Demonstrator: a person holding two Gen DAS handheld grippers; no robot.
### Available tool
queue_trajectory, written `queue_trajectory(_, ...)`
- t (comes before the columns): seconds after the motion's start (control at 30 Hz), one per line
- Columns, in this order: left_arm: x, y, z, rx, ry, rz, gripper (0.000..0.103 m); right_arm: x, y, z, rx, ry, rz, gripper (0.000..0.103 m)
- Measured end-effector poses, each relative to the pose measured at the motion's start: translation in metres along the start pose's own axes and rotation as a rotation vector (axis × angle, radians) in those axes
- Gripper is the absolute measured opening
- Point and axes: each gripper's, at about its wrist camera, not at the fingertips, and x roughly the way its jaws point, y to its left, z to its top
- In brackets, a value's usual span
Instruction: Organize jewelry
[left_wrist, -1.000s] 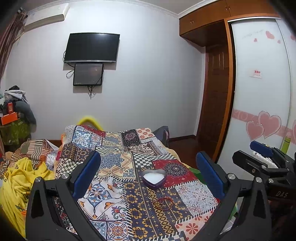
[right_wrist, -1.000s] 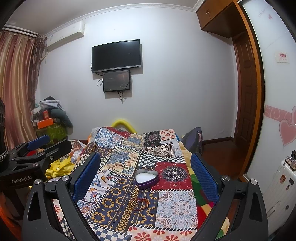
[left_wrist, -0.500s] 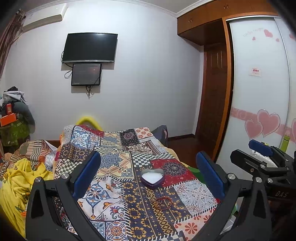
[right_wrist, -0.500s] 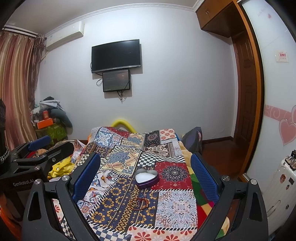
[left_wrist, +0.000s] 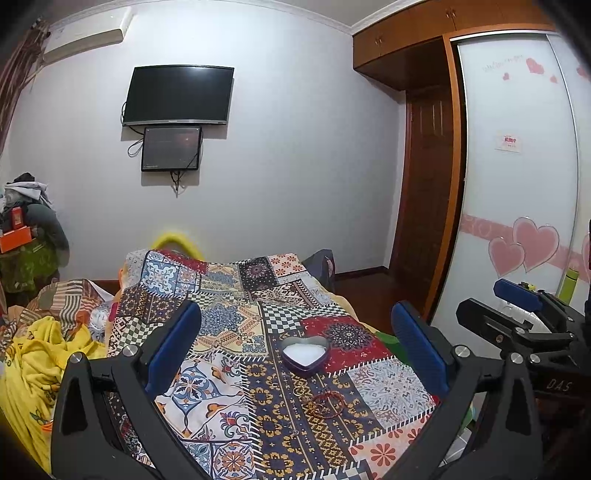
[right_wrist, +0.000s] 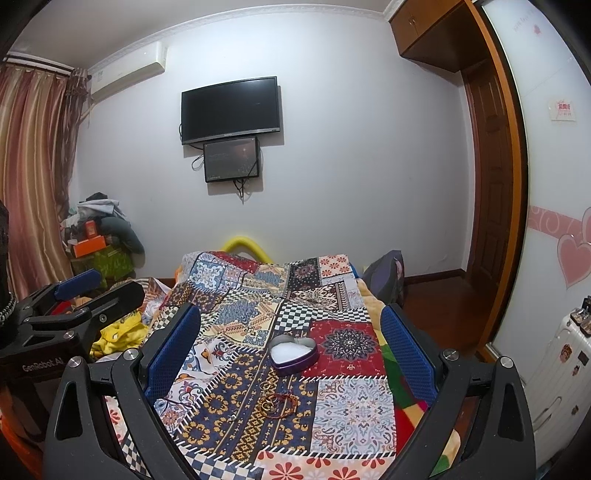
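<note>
We have not started yet: both our left gripper and right gripper hang wide apart and hold nothing, the heart box near the patchwork blanket's near edge looks empty, and the red bracelet and rings lie just before it.

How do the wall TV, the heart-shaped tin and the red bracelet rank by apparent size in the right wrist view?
1. wall TV, largest, though farthest.
2. heart-shaped tin.
3. red bracelet, smallest; nearer the camera, so only slightly smaller-looking than the tin.
</note>
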Motion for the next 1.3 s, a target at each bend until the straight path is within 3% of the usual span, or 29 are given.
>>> queue_trajectory(0.4,0.037,0.021,-0.017,-0.027,0.094,0.041,0.103,0.027,0.000,-0.011,-0.003,0.075,0.003,0.097)
queue_trajectory(0.83,0.115,0.060,-0.088,-0.057,0.380,0.086,0.102,0.106,-0.024,-0.067,0.006,0.330,-0.061,0.097)
queue_trajectory(1.07,0.145,0.059,-0.128,-0.090,0.529,0.010,0.080,0.129,-0.027,-0.094,-0.024,0.440,-0.071,0.097)
queue_trajectory(1.13,0.150,0.054,-0.135,-0.092,0.554,-0.013,0.074,0.132,-0.025,-0.098,-0.031,0.454,-0.058,0.093)
queue_trajectory(1.3,0.158,0.043,-0.153,-0.085,0.616,-0.085,0.053,0.146,-0.018,-0.112,-0.044,0.506,0.011,0.072)
